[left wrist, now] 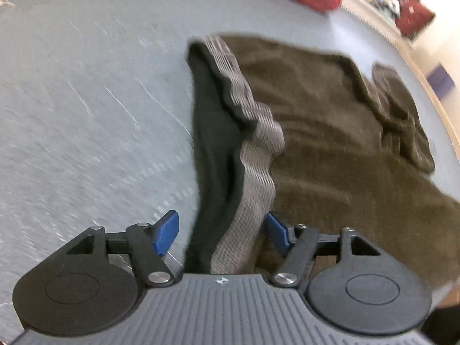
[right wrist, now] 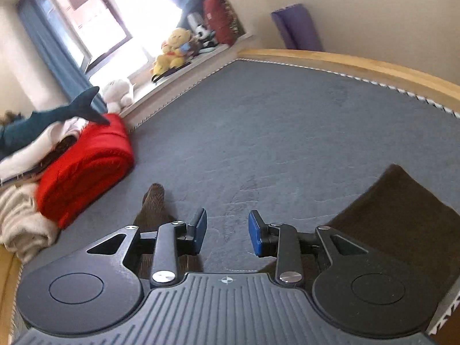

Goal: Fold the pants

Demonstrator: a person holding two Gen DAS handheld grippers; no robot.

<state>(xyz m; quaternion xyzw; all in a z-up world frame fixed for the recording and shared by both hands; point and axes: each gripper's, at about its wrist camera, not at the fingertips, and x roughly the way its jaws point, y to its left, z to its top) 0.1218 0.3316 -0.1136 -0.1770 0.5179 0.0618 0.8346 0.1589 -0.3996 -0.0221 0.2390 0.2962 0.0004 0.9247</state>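
Dark brown pants [left wrist: 330,120] lie folded flat on the grey bed cover [left wrist: 86,115] in the left wrist view. Their grey ribbed waistband [left wrist: 253,155] and black lining run down toward my left gripper [left wrist: 222,231]. That gripper is open, with the waistband end lying between its blue pads [left wrist: 168,231], which do not press on it. In the right wrist view my right gripper [right wrist: 227,233] is open with nothing between its fingers, hovering over the bare cover. A pants corner [right wrist: 402,218] lies to its right, and a brown corduroy end [right wrist: 153,201] shows to its left.
A folded red blanket [right wrist: 86,166] and pale clothes [right wrist: 20,218] lie at the left of the bed. A plush shark [right wrist: 57,115] rests on them. Soft toys [right wrist: 172,49] line the window sill. A wooden bed rim [right wrist: 359,63] runs along the far side, with a purple roll [right wrist: 296,26] behind.
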